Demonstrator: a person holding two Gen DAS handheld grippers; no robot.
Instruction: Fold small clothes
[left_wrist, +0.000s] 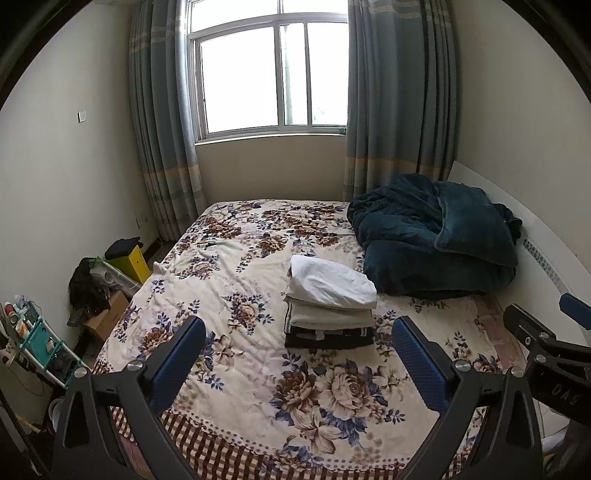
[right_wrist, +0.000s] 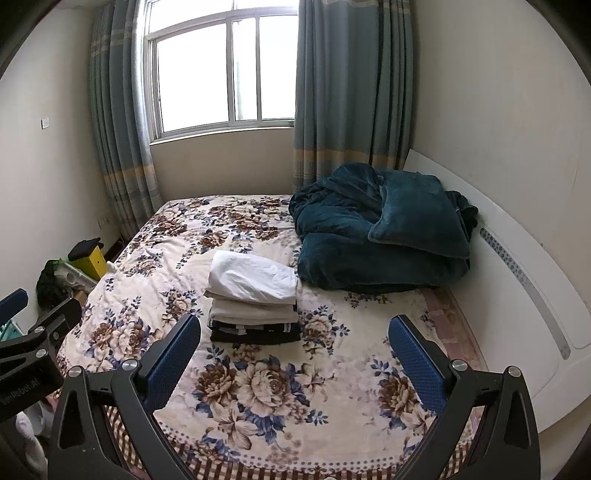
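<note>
A stack of folded small clothes (left_wrist: 328, 306) sits in the middle of the floral bed cover (left_wrist: 236, 280), white garment on top, beige below, black at the bottom. It also shows in the right wrist view (right_wrist: 253, 295). My left gripper (left_wrist: 297, 330) is open and empty, held above the bed's near end, short of the stack. My right gripper (right_wrist: 293, 330) is open and empty, also back from the stack, which lies toward its left finger. The right gripper shows at the right edge of the left wrist view (left_wrist: 546, 343).
A rumpled dark teal blanket (right_wrist: 384, 236) lies at the back right of the bed by a white headboard (right_wrist: 517, 280). Boxes and clutter (left_wrist: 107, 284) and a teal rack (left_wrist: 40, 343) stand on the floor left of the bed. Window and curtains behind.
</note>
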